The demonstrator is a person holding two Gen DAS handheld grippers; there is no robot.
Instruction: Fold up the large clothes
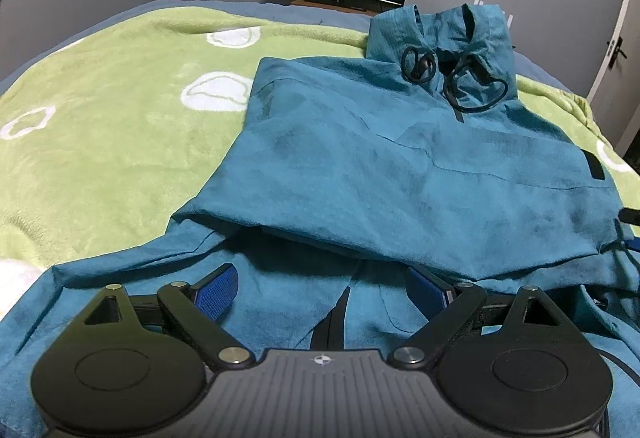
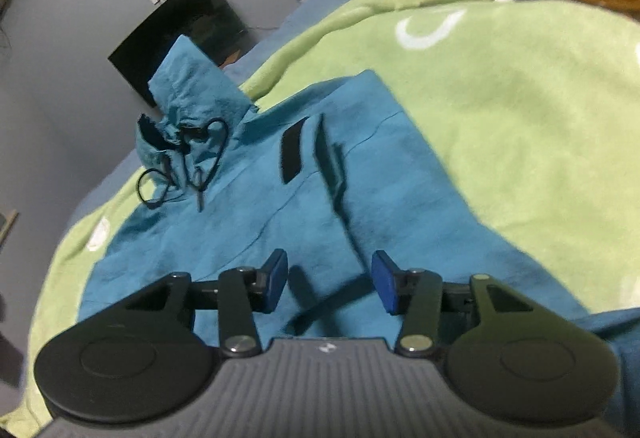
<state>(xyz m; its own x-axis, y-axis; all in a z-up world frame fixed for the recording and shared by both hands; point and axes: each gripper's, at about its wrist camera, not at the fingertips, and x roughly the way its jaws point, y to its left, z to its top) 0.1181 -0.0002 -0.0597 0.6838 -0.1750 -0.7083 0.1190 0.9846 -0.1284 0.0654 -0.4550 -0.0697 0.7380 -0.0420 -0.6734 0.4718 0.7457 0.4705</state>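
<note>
— Where's the garment?

— The teal jacket (image 1: 400,166) lies on the bed's green blanket (image 1: 100,110), hood (image 1: 448,46) at the far end. The sides look folded in; the hem end nearest me is still spread flat.

— Grippers?

— Left gripper (image 1: 324,290) released, jaws wide, hovering over the near hem, nothing between them. Right gripper (image 2: 330,280) also released, partly open above the cloth, empty.

— Step?

— Between folds, I judge. Next I need both grippers pinching the near hem corners, then carrying it up toward the hood.
</note>
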